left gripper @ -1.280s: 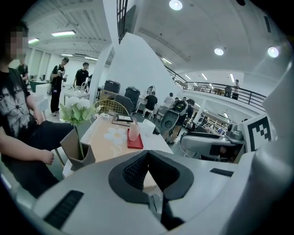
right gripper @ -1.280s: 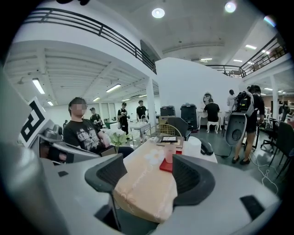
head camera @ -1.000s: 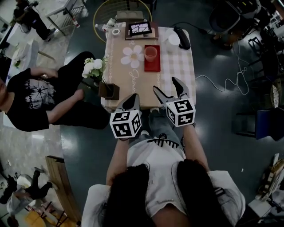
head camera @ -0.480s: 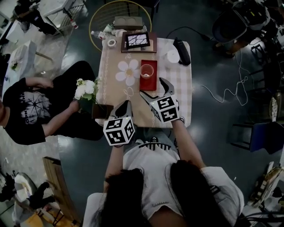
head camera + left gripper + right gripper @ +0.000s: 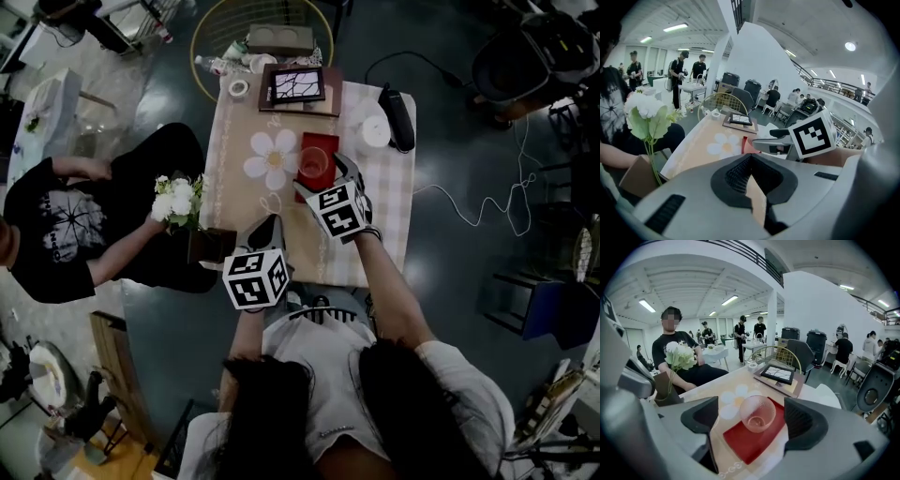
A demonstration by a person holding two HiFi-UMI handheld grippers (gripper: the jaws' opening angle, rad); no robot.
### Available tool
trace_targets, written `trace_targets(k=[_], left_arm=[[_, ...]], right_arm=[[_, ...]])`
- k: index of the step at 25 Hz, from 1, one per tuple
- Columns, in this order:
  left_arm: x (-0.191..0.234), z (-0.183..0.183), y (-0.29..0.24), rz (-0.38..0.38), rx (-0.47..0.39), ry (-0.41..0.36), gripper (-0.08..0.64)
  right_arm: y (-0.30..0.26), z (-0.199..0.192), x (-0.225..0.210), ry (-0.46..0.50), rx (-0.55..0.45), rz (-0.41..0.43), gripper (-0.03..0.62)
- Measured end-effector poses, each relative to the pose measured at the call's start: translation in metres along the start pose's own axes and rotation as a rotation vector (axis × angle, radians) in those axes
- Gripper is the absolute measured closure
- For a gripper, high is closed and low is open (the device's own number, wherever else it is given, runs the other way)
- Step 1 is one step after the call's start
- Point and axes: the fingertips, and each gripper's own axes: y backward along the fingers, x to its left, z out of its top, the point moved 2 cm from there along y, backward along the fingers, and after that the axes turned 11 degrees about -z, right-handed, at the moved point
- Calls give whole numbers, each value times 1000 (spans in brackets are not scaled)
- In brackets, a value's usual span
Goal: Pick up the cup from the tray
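**Cup dead ahead of the spreading right tool**

The right tool (image 5: 324,178) is opening its jaws wide, and neither pad touches anything. Straight ahead of it, centred in the gap, the cup (image 5: 758,413) stands upright with its mouth up. The cup sits on the red tray (image 5: 745,446), apart from both pads. A straight push forward looks enough. The left tool (image 5: 265,230), pressed together and empty, hangs farther back at the surface's (image 5: 234,141) near edge, so the right is nearer.

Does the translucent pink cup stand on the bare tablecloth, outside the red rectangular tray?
No, the right gripper view shows the translucent pink cup standing upright on the red rectangular tray.
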Motion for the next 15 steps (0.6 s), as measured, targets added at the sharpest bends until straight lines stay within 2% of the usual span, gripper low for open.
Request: trace_targets(k=[9,15], left_arm=[[11,-5,-16,37,39,39,558],[16,-5,-17,56,37,55,558]], right_arm=[[-54,-8,2,1,110,65,172],[-72,-19,7,60,190,87,173]])
